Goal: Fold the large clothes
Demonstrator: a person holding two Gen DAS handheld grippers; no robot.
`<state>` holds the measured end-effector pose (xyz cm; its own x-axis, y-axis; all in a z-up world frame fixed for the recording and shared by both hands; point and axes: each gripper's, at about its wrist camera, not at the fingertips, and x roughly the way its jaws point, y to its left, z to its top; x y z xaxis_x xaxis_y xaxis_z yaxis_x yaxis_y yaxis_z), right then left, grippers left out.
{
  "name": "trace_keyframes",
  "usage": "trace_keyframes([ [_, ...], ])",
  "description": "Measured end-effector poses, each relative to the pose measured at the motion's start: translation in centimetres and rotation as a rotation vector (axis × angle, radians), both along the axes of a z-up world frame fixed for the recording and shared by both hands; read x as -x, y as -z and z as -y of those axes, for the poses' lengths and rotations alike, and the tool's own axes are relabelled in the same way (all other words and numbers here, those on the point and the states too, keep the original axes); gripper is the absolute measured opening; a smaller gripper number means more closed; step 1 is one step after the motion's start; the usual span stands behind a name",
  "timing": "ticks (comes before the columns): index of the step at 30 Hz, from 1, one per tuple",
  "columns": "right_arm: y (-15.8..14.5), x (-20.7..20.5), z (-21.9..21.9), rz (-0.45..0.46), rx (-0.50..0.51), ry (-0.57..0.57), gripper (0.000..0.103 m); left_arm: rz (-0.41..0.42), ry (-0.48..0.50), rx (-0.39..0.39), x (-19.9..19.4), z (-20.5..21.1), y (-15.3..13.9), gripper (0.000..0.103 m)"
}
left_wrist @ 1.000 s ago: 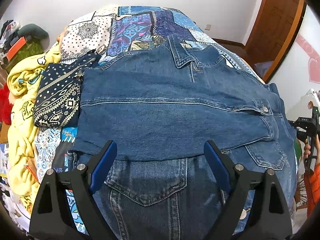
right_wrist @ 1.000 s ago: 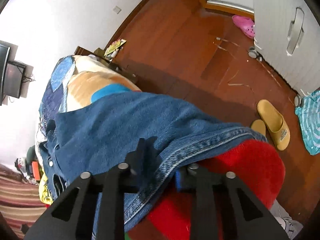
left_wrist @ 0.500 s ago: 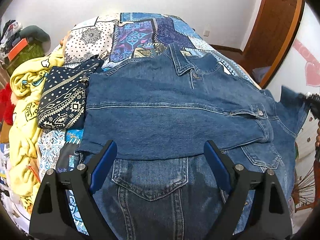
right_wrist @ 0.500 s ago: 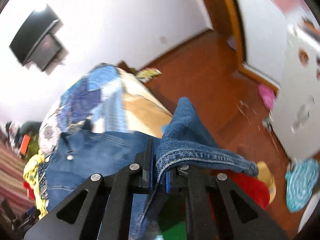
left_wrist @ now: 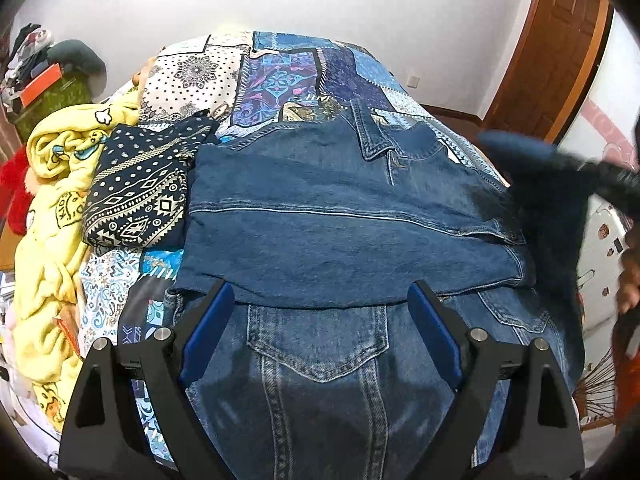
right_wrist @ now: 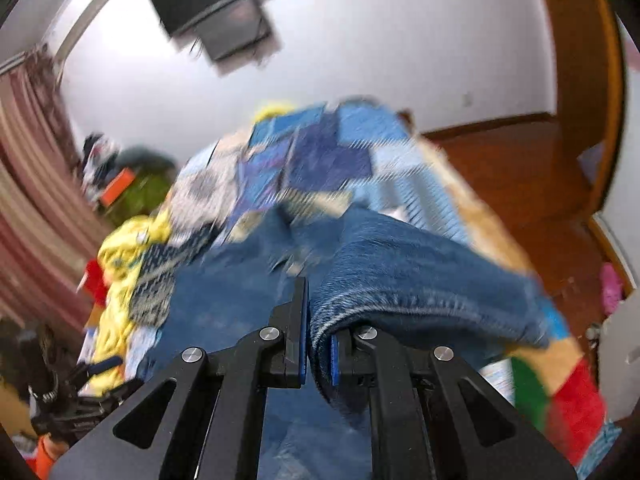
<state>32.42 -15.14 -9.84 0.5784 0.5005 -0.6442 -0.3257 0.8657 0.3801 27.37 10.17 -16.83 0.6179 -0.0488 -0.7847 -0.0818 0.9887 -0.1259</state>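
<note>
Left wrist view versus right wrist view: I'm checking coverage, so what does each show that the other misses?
Only the left wrist view shows the open left gripper above the denim jacket and its chest pocket. Only the right wrist view shows the right gripper shut on a jacket edge, and a wall-mounted TV. Both show the patchwork bedspread and yellow blanket.

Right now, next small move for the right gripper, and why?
Probably carry it inward across the denim jacket and lay the sleeve down. The right gripper is shut on that sleeve, lifted off the bed; the left gripper hangs open, holding nothing.
</note>
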Motion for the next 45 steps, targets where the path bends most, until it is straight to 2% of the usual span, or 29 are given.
trace_keyframes([
  [4, 4.7, 0.2, -3.7, -0.12, 0.068, -0.081, 0.008, 0.002, 0.001, 0.0, 0.5, -0.4, -0.1, 0.088],
  [7, 7.7, 0.4, -4.9, -0.21, 0.101, -0.103, 0.009, 0.002, 0.003, 0.01, 0.7, -0.6, -0.1, 0.088],
  [13, 9.3, 1.8, -5.1, -0.283, 0.157, -0.113, 0.011, 0.004, 0.012, 0.01, 0.7, -0.1, -0.3, 0.088],
  [14, 9.3, 1.9, -5.4, -0.294, 0.163, -0.118, 0.014, 0.006, 0.015, 0.009, 0.7, 0.1, -0.4, 0.088],
  [18, 8.6, 2.6, -4.7, -0.341, 0.151, -0.16, 0.043, 0.016, 0.04, -0.004, 0.5, 1.3, -1.2, 0.088],
  [21, 7.3, 3.7, -4.1, -0.292, 0.186, -0.164, 0.062, 0.027, 0.065, -0.019, 0.1, 2.4, -2.0, 0.088],
  [22, 6.9, 3.9, -3.9, -0.269, 0.2, -0.161, 0.064, 0.032, 0.075, -0.023, 0.0, 2.9, -2.3, 0.088],
  [27, 4.6, 4.8, -0.9, -0.181, 0.18, -0.11, 0.066, 0.059, 0.149, -0.048, -1.7, 6.4, -4.0, 0.088],
  [30, 3.3, 4.8, 2.4, -0.124, 0.167, -0.005, 0.069, 0.07, 0.217, -0.05, -3.1, 9.3, -5.0, 0.088],
  [35, 1.7, 4.8, 7.3, -0.041, 0.2, 0.157, 0.075, 0.073, 0.339, -0.082, -5.5, 14.8, -5.7, 0.089],
  [40, 1.7, 4.6, 10.8, -0.025, 0.215, 0.261, 0.077, 0.023, 0.479, -0.159, -8.4, 21.1, -3.6, 0.089],
  [45, 3.4, 4.1, 13.0, -0.076, 0.193, 0.304, 0.078, -0.101, 0.567, -0.215, -11.6, 25.9, 1.1, 0.088],
])
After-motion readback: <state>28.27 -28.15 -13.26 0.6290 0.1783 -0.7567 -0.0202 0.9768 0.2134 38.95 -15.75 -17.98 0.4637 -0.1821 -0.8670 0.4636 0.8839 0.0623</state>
